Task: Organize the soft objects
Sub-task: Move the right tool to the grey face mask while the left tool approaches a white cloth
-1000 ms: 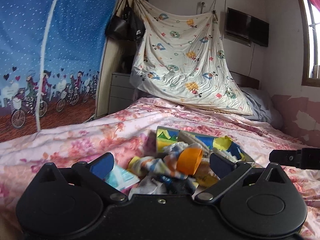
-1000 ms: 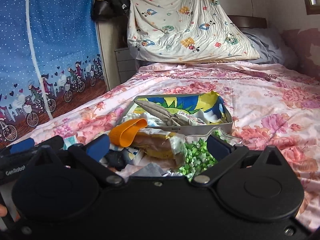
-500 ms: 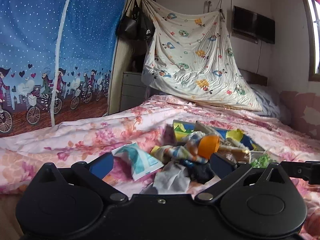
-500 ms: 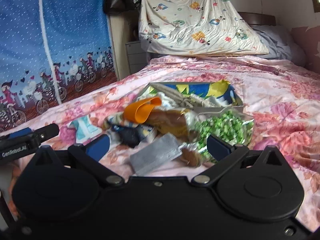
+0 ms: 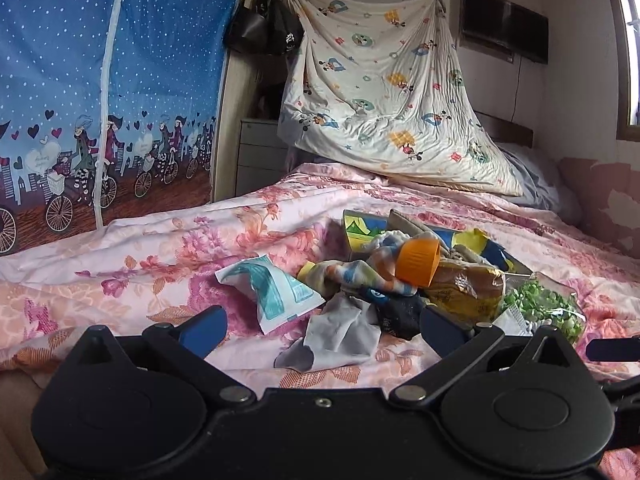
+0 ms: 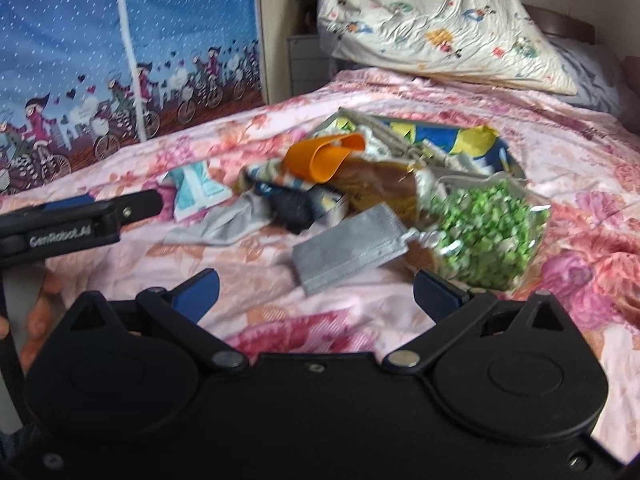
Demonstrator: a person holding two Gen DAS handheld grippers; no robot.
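Note:
A heap of soft things lies on the pink floral bed [image 5: 168, 256]: a teal and white pouch [image 5: 272, 292], a grey cloth [image 5: 340, 330], a grey mask [image 6: 348, 248], a bag of green bits [image 6: 488, 232], a bread bag [image 5: 464, 288], an orange cup-shaped piece [image 5: 418, 262] and a striped cloth [image 5: 352, 272]. Behind them is a colourful box [image 6: 448, 136] holding some items. My left gripper [image 5: 324, 328] is open and empty, just short of the grey cloth. My right gripper [image 6: 316, 292] is open and empty, just short of the grey mask.
A blue printed curtain [image 5: 100, 80] hangs at the left. A cartoon-print sheet [image 5: 384, 108] hangs behind the bed, with a grey pillow [image 5: 536, 184] at the right. The left gripper's finger [image 6: 100, 212] shows at the left of the right wrist view.
Both grippers have pulled back from the heap, which now lies farther ahead. More of the bed and the pouch, cloth and mask have come into view.

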